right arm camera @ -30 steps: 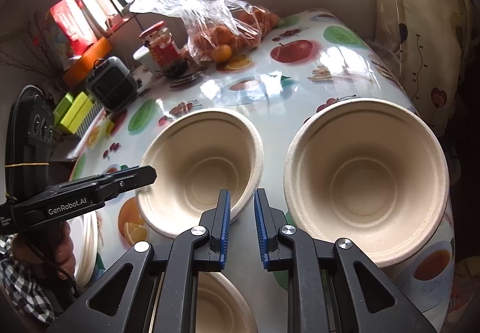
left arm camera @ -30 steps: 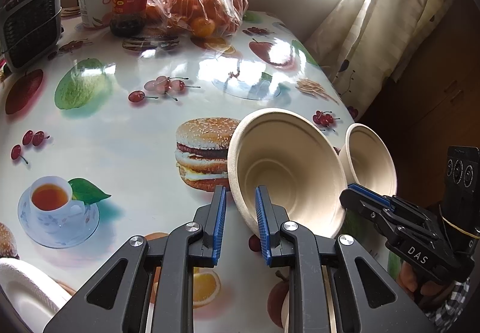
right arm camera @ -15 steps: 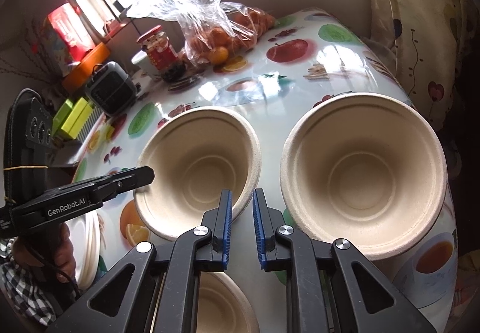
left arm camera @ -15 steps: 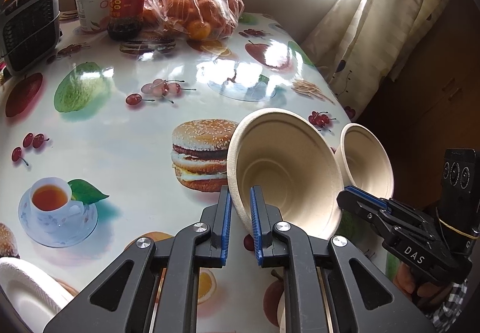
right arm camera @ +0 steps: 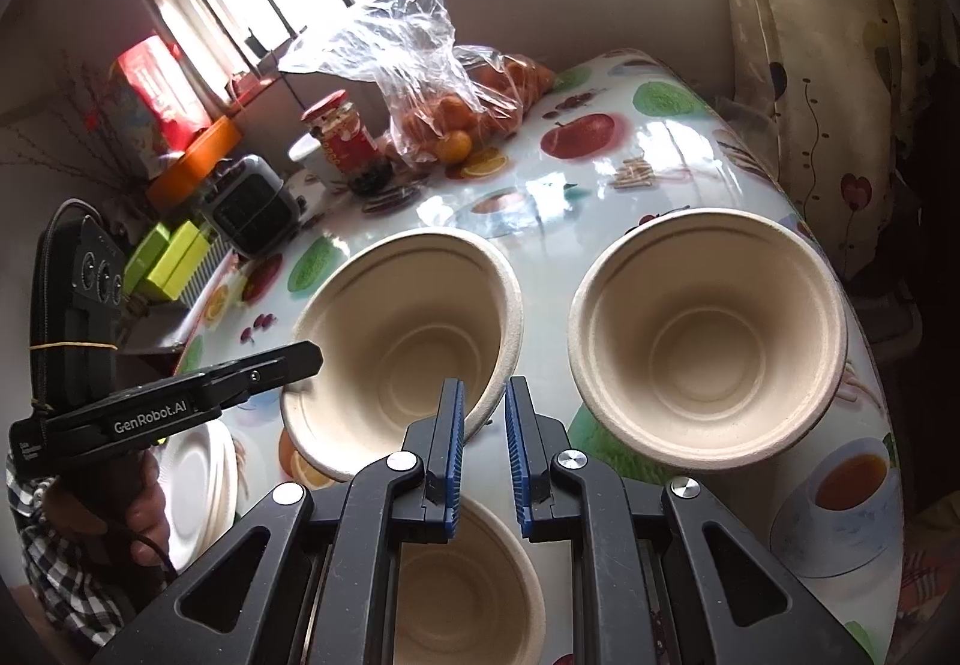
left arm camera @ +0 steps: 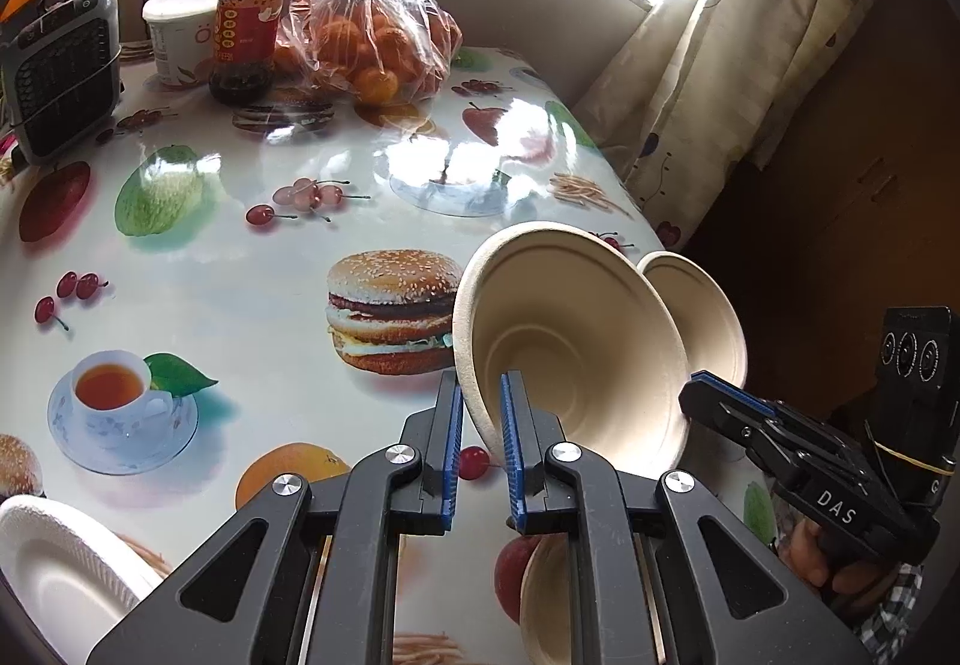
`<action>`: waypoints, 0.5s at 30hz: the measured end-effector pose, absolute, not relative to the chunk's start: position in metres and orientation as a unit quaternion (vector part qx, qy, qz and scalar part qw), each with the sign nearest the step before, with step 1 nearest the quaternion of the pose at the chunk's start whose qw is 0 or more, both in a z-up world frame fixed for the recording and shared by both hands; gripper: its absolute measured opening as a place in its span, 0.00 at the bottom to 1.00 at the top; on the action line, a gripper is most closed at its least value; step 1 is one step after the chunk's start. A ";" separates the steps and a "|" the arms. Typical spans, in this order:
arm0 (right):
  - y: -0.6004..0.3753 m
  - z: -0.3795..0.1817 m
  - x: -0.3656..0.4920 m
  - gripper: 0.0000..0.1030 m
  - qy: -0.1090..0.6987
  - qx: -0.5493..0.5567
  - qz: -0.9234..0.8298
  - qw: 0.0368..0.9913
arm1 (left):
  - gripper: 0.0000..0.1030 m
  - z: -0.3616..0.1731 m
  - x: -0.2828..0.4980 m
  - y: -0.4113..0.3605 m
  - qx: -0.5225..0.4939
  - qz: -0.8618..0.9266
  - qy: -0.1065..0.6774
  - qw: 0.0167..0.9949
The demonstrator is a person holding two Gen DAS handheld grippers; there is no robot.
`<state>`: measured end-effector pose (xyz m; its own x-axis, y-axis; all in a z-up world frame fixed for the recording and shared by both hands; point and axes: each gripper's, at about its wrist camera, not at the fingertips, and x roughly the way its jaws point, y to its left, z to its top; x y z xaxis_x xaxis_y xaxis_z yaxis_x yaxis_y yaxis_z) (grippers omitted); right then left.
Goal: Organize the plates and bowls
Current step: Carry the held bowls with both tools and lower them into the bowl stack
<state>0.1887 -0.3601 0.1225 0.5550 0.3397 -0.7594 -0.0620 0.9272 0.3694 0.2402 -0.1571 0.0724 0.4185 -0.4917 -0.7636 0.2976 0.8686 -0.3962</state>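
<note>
A beige paper bowl (left arm camera: 576,359) (right arm camera: 408,347) hangs tilted just above the table, held from both sides. My left gripper (left arm camera: 480,419) (right arm camera: 312,356) is shut on its near rim in the left wrist view. My right gripper (right arm camera: 485,419) (left arm camera: 696,386) is shut on the opposite rim. A second beige bowl (right arm camera: 708,335) (left arm camera: 702,317) stands on the table to the right. A third bowl (right arm camera: 468,593) (left arm camera: 552,605) lies below the grippers, partly hidden by the fingers. White plates (right arm camera: 198,479) (left arm camera: 60,563) are stacked at the left.
The table (left arm camera: 240,269) has a glossy food-print cloth. At its far end stand a bag of oranges (left arm camera: 372,41), a red-lidded jar (left arm camera: 252,23), a white tub (left arm camera: 180,29) and a small grey heater (left arm camera: 60,71). A curtain (left arm camera: 720,65) hangs past the right edge.
My left gripper's jaws have closed on the bowl's rim. Both grippers and the bowl between them have risen slightly off the table.
</note>
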 end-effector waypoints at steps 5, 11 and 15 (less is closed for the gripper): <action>-0.360 0.134 0.174 0.13 0.444 0.154 0.116 0.875 | 0.13 0.080 0.229 -0.155 -0.101 -0.244 0.477 0.838; -0.357 0.145 0.151 0.14 0.431 0.152 0.114 0.882 | 0.13 0.087 0.214 -0.152 -0.099 -0.254 0.471 0.839; -0.357 0.148 0.139 0.14 0.427 0.153 0.111 0.884 | 0.13 0.089 0.203 -0.153 -0.094 -0.259 0.470 0.839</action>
